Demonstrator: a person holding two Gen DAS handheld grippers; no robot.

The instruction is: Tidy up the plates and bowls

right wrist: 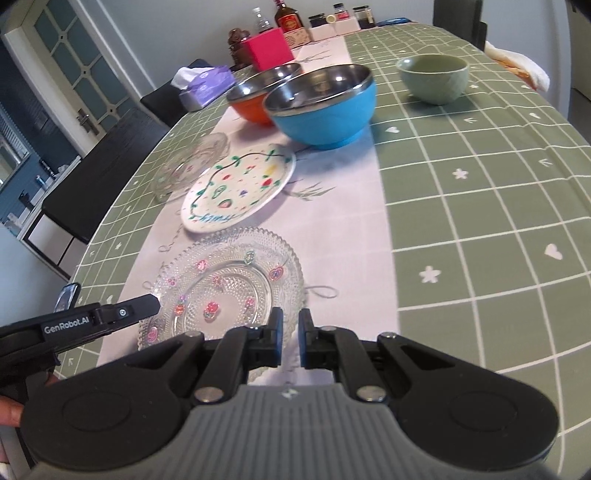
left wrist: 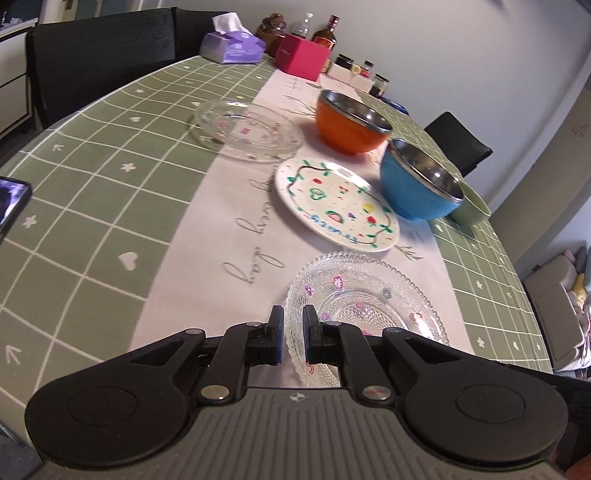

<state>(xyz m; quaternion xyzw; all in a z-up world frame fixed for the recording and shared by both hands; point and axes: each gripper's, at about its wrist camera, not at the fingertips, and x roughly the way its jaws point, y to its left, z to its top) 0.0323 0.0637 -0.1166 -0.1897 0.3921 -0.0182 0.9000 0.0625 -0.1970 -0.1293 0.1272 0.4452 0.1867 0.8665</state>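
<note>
A near glass plate [left wrist: 369, 306] [right wrist: 225, 291] lies on the white runner. My left gripper [left wrist: 293, 317] is shut on its left rim; the left gripper shows from the side in the right wrist view [right wrist: 147, 304]. My right gripper [right wrist: 290, 319] has its jaws nearly closed at the plate's right rim; a grip cannot be told. Beyond the near plate lie a painted white plate [left wrist: 338, 205] [right wrist: 240, 188], a second glass plate [left wrist: 247, 131] [right wrist: 192, 166], an orange bowl [left wrist: 351, 122] [right wrist: 258, 96], a blue bowl [left wrist: 419, 181] [right wrist: 325, 103] and a green bowl [left wrist: 474, 210] [right wrist: 434, 77].
A green checked tablecloth [right wrist: 480, 206] covers the table. A pink box [left wrist: 303, 55] [right wrist: 269, 48], a tissue box [left wrist: 232, 46] [right wrist: 207, 83], bottles [right wrist: 288, 18] and jars [left wrist: 365, 70] stand at the far end. Black chairs [left wrist: 103, 55] [right wrist: 107, 155] stand along the side. A phone [left wrist: 11, 203] lies at the left edge.
</note>
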